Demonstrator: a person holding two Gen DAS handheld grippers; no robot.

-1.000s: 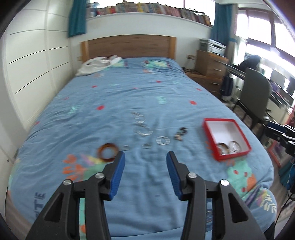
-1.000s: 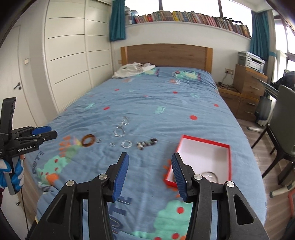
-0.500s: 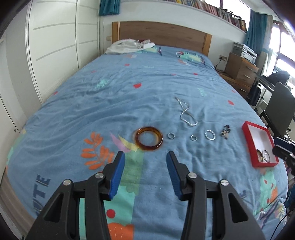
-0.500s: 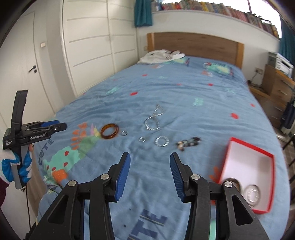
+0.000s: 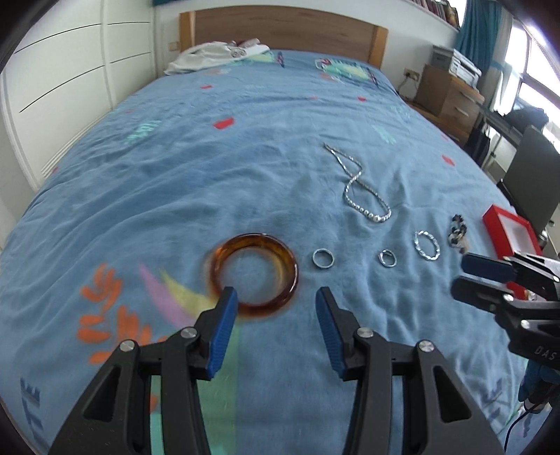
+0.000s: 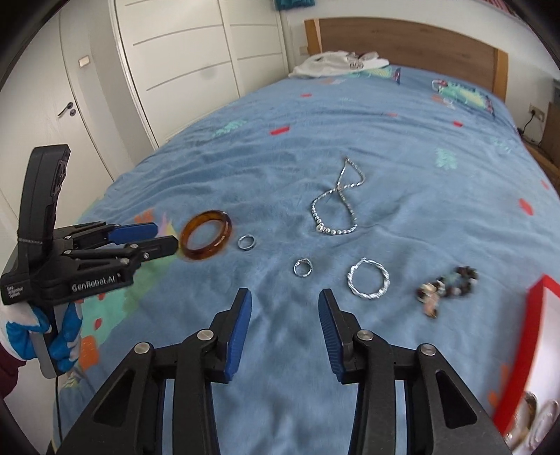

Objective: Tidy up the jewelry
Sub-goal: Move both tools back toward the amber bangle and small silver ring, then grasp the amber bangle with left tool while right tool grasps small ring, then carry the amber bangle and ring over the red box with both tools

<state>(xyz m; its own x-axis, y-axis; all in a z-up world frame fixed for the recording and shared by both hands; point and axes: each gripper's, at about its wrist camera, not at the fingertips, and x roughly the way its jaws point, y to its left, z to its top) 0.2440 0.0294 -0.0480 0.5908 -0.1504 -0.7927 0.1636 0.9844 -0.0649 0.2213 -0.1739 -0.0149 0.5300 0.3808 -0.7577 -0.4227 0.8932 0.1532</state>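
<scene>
An amber bangle (image 5: 255, 273) (image 6: 206, 235) lies on the blue bedspread (image 5: 210, 182). My left gripper (image 5: 275, 297) (image 6: 164, 237) is open just above it, with the bangle's near rim between the fingers and no pad pressing on it. Right of the bangle lie two small silver rings (image 6: 246, 242) (image 6: 302, 268), a twisted silver bangle (image 6: 368, 278), a bead bracelet (image 6: 446, 285) and a silver necklace (image 6: 336, 206). My right gripper (image 6: 284, 297) (image 5: 483, 276) hovers just short of the nearer ring, its jaws closing with nothing between them. The red box (image 6: 539, 350) (image 5: 507, 231) at the right holds round pieces.
White clothing (image 5: 210, 56) lies by the wooden headboard (image 5: 280, 24). White wardrobe doors (image 6: 196, 63) line the left side of the bed. Wooden drawers (image 5: 444, 94) and a chair (image 5: 532, 168) stand to the right. A gloved hand (image 6: 59, 336) holds the left gripper.
Both grippers have come down and closer to the jewelry, the left one onto the amber bangle, the right one toward the small ring. The right jaws have narrowed.
</scene>
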